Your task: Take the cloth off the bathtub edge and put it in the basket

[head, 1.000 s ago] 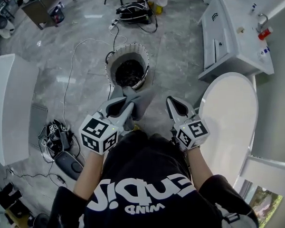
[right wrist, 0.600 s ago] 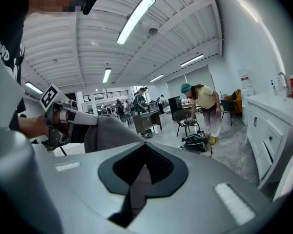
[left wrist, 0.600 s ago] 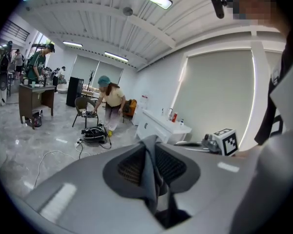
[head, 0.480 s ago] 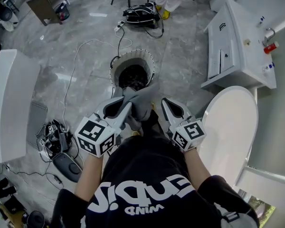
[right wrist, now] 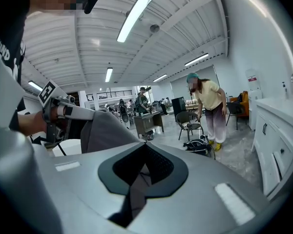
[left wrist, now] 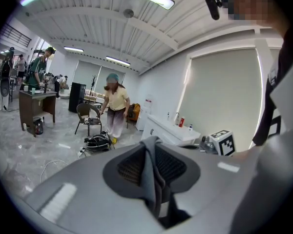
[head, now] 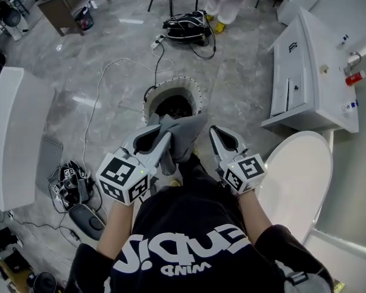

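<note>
The cloth (head: 182, 136) is plain mid-grey, a shade darker than the pale grey shells of the left gripper (head: 163, 134) and right gripper (head: 216, 130). Their fingers (left wrist: 127, 167) are lined with black ribbed padding. Each gripper carries a white cube (head: 123, 177) printed with black square markers. The basket (head: 189, 85) has a whitish ribbed rim and a dark inside. The floor (head: 110, 60) is grey marbled tile, and the bathtub (head: 296, 163) is white. The person's shirt (head: 183, 243) is black with white lettering.

Grey tiled floor (head: 116, 47) bearing a round basket (head: 174, 81), a black bag (head: 186, 28), a white bathtub (head: 296, 176) and a white cabinet (head: 311, 72).
</note>
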